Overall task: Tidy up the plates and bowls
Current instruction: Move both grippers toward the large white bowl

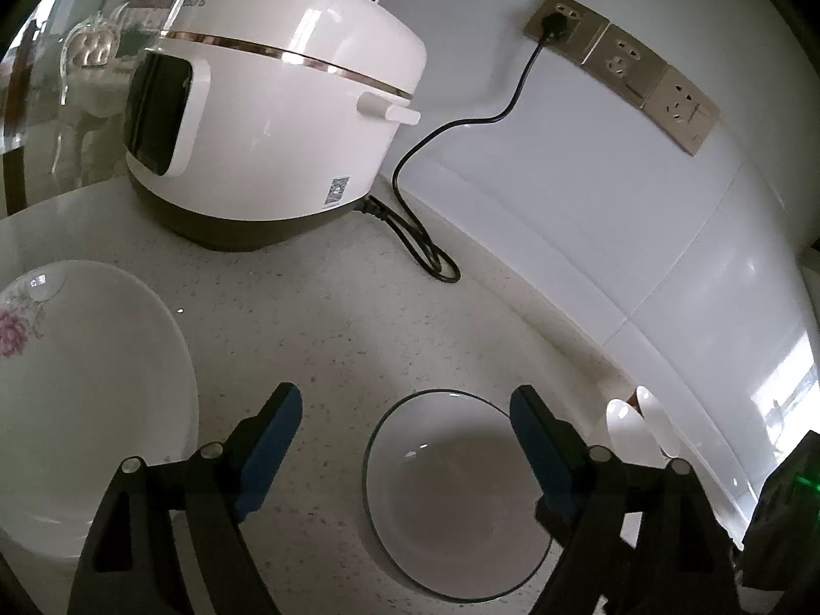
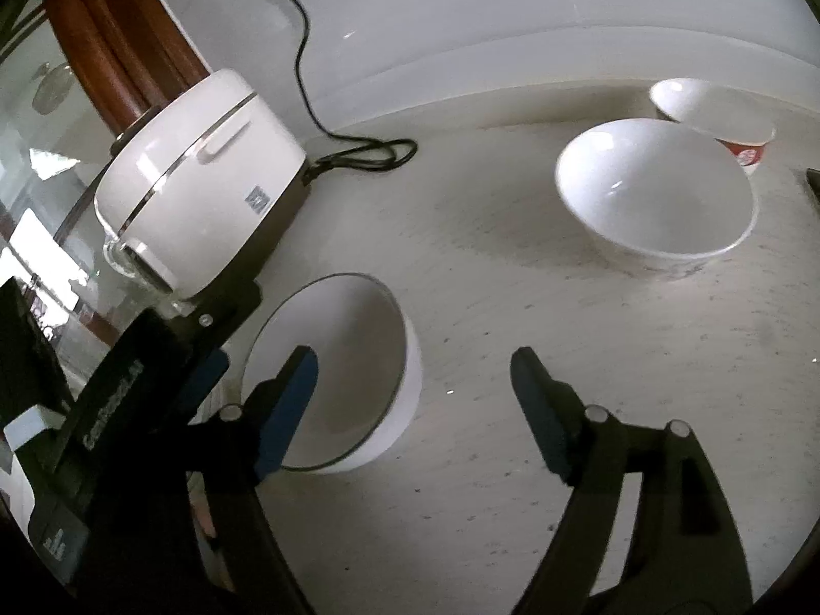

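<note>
Speckled pale surface carries the black-rimmed bowl under the left tongs, both tongs spread and empty, so I'd straddle its rim squarely before pinching

Rice cooker: partial brand "...sons", QR sticker; rest illegible.

Glossy glazed ceramic bowl, shiny plastic rice cooker, matt speckled stone countertop, brushed-metal sockets.

The large white floral-patterned plate left of the white rice cooker is cut off by the frame edge; two white spoons are partly hidden behind a gripper finger.
</note>
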`<state>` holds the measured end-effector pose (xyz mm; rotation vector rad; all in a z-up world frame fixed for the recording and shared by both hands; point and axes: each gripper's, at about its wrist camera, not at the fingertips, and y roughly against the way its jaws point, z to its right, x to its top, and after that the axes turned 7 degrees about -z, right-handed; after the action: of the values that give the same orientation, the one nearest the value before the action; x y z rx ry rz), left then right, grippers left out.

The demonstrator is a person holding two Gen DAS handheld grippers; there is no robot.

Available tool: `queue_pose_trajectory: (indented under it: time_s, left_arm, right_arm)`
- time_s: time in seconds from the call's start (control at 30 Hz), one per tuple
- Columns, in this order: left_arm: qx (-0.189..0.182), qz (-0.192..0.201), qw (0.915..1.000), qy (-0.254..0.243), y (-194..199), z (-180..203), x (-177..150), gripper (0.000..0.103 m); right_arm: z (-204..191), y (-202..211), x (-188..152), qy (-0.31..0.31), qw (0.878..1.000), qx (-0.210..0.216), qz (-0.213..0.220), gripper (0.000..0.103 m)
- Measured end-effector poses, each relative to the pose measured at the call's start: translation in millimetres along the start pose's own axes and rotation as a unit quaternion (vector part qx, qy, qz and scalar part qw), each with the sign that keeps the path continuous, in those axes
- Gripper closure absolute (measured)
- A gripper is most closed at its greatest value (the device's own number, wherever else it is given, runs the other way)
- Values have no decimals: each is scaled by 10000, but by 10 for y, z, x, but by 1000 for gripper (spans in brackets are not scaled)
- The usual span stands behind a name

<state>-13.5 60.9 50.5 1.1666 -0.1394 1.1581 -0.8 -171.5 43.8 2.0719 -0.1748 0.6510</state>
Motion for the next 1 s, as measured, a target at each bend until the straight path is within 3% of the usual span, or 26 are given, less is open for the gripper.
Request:
queue_pose_trajectory:
  time_s: [0.33,0.47,0.63,0.77,1.0]
  left_arm:
    - [184,166,9996,-140,46,91,-10,16]
    - [359,435,9974,-457,133,205,-34,15]
    - [431,984,9906,-842,313,367,-101,6]
    - [348,1253,9834,-1264,386,541,-171,4]
    - [-156,1125,9723,-2043,365,912,-312,4]
  right_arm:
    - [138,160,68,-207,9988,-256,375,19]
    - [244,399,96,-360,9937,-469,950,19]
    - [662,704,110,-1201,9752,-814,1671,14]
    - [1031,717,131,-1838,9618,-1108,1700,14]
    - [1224,480,269,-2068,9619,-1106,1406,14]
